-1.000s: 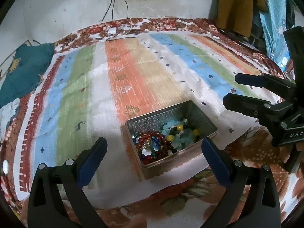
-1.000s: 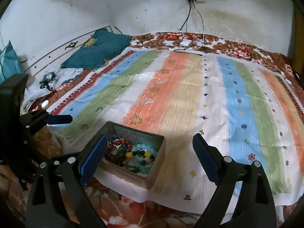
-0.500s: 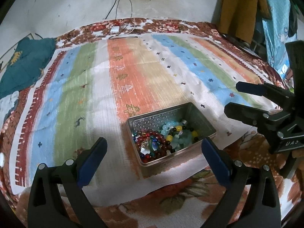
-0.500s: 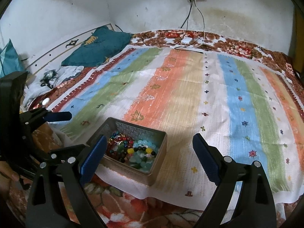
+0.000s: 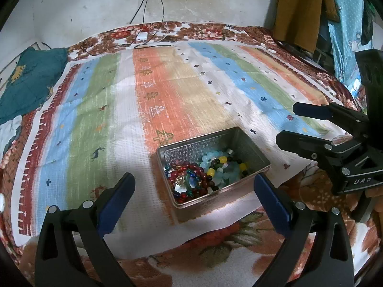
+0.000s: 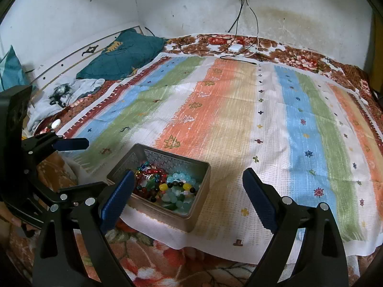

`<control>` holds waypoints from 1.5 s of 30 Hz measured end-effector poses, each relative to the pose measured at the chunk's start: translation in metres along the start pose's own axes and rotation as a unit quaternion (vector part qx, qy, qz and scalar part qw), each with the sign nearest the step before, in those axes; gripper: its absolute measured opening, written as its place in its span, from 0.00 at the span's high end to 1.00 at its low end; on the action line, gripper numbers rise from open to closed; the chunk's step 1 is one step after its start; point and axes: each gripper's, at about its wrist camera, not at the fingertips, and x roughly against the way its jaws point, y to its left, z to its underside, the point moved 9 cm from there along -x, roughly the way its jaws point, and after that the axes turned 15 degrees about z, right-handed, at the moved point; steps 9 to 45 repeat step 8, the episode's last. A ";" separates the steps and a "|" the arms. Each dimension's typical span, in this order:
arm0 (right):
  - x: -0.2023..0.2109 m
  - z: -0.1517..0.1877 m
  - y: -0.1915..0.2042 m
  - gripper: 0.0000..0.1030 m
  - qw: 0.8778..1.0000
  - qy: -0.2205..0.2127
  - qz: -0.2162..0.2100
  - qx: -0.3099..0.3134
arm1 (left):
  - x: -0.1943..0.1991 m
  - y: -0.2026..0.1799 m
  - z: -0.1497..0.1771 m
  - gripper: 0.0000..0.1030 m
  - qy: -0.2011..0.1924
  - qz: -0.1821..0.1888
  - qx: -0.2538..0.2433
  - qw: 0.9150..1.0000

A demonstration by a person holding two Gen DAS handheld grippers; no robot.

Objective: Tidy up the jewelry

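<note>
An open metal tin point(image 5: 241, 136) sits near the front edge of a striped cloth point(image 5: 167, 91) on a bed. It holds a heap of beaded jewelry point(image 5: 203, 172): red, blue, pale blue, yellow and dark beads. My left gripper point(image 5: 194, 196) is open and empty, just in front of the tin. My right gripper point(image 6: 189, 193) is open and empty, in front and right of the tin point(image 6: 201, 186); its left finger point(image 6: 117, 198) overlaps the tin's near-left corner in view. Each gripper shows in the other's view, right point(image 5: 294, 124) and left point(image 6: 79, 165).
A floral bedspread point(image 5: 215, 251) lies under the striped cloth. A teal pillow point(image 6: 124, 55) and crumpled clothes point(image 6: 59, 95) lie at the far left. Cables and a white charger point(image 6: 235, 47) lie at the back by the wall. Hanging clothes point(image 5: 301, 9) are at the right.
Both views have drawn back and risen a little, so the tin sits slightly farther from the fingertips. Both grippers stay open and nothing was picked up.
</note>
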 end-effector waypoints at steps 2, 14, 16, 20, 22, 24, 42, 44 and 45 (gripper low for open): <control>-0.001 0.000 0.000 0.11 1.000 0.001 0.002 0.000 | 0.000 0.000 0.001 0.05 0.002 0.001 0.003 1.000; -0.002 0.001 -0.001 0.11 1.000 0.002 0.006 0.005 | 0.000 0.001 0.002 0.05 0.002 0.006 0.011 1.000; -0.002 0.001 -0.001 0.11 1.000 0.002 0.006 0.005 | 0.000 0.001 0.002 0.05 0.002 0.006 0.011 1.000; -0.002 0.001 -0.001 0.11 1.000 0.002 0.006 0.005 | 0.000 0.001 0.002 0.05 0.002 0.006 0.011 1.000; -0.002 0.001 -0.001 0.11 1.000 0.002 0.006 0.005 | 0.000 0.001 0.002 0.05 0.002 0.006 0.011 1.000; -0.002 0.001 -0.001 0.11 1.000 0.002 0.006 0.005 | 0.000 0.001 0.002 0.05 0.002 0.006 0.011 1.000; -0.002 0.001 -0.001 0.11 1.000 0.002 0.006 0.005 | 0.000 0.001 0.002 0.05 0.002 0.006 0.011 1.000; -0.002 0.001 -0.001 0.11 1.000 0.002 0.006 0.005 | 0.000 0.001 0.002 0.05 0.002 0.006 0.011 1.000; -0.002 0.001 -0.001 0.11 1.000 0.002 0.006 0.005 | 0.000 0.001 0.002 0.05 0.002 0.006 0.011 1.000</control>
